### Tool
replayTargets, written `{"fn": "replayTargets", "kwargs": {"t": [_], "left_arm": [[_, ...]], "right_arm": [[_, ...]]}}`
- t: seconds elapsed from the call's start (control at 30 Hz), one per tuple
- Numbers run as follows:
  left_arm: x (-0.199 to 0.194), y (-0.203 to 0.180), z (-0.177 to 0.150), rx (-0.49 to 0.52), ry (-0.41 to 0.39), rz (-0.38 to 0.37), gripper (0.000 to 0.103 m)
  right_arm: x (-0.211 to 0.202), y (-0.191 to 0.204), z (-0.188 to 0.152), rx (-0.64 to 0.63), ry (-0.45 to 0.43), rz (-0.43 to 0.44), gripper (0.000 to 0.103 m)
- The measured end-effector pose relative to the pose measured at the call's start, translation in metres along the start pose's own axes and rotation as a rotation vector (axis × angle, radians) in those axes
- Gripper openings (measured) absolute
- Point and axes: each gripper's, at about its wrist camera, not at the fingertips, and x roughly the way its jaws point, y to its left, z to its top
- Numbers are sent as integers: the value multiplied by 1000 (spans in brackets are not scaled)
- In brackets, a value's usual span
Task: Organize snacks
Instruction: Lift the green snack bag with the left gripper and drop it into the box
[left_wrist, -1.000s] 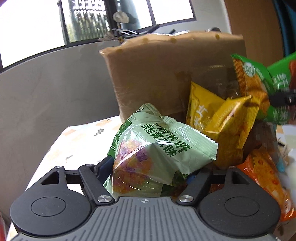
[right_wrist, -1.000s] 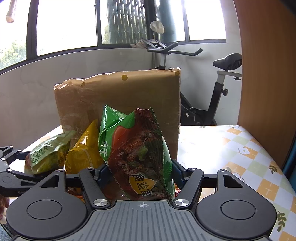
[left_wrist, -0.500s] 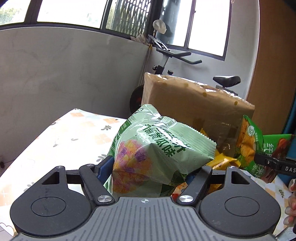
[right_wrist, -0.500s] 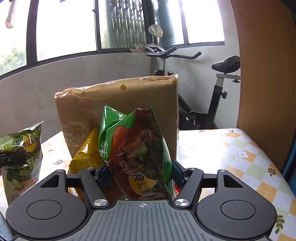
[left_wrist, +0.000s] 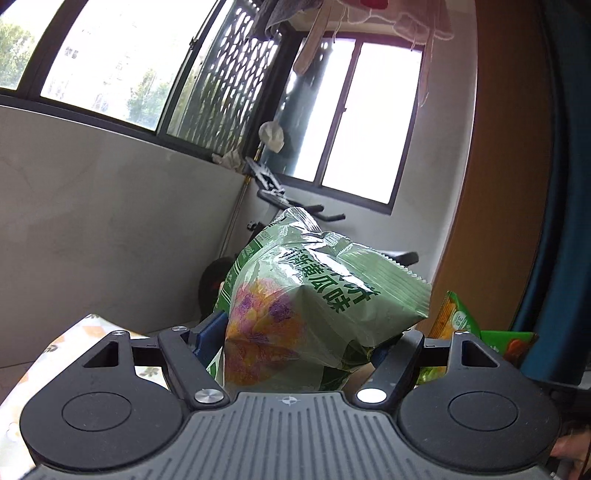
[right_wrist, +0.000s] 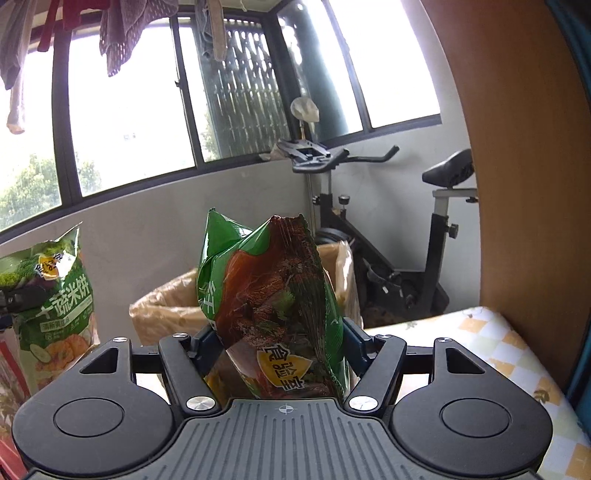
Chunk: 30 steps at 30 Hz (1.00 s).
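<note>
A pale green snack bag (left_wrist: 317, 310), printed with dark green characters and a purple-and-orange picture, is sitting puffed and tilted between the fingers (left_wrist: 208, 334) of the left gripper (left_wrist: 299, 343), which are pressing in on its lower part from both sides and holding it up in the air in front of a grey wall. Its bottom edge is disappearing behind the gripper body, so the seam there is hidden. In the right wrist view the same bag (right_wrist: 55, 302) is showing at the left edge, its front carrying broccoli, cucumber slices and white characters, cut off by the frame.

A darker green bag with a brown meat picture and a yellow label (right_wrist: 273, 314) is standing upright between the fingers (right_wrist: 354, 339) of the right gripper (right_wrist: 275, 345), which are clamping it at its base; its lower end is also hidden behind the gripper. From the left wrist view only a corner of this bag (left_wrist: 509, 341) is peeking past the right finger, beside an orange-and-green bag (left_wrist: 456, 315) that is mostly covered.

Behind the right bag a tan paper-wrapped box (right_wrist: 166, 310) is partly blocked. A table with a checked floral cloth (right_wrist: 506, 347) is showing at the right, and an exercise bike (right_wrist: 424, 236) is standing by the window.
</note>
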Motion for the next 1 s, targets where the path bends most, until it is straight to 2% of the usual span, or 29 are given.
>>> {"fn": "replayTargets", "kwargs": {"t": [0.17, 0.3, 0.4, 0.8, 0.93, 1.0], "left_arm": [[57, -9, 33, -51, -49, -103, 78], [114, -8, 50, -107, -13, -161, 78], [154, -8, 52, -132, 16, -164, 78], [268, 6, 48, -67, 125, -52, 78], [293, 11, 36, -39, 186, -19, 78], [293, 18, 29, -24, 231, -3, 78]], "right_arm": [[14, -1, 34, -4, -36, 17, 62], [37, -4, 50, -12, -35, 8, 62], [59, -9, 59, 5, -24, 4, 62], [154, -16, 64, 144, 33, -32, 63], [184, -9, 53, 133, 93, -67, 63], [195, -5, 47, 124, 125, -76, 63]]}}
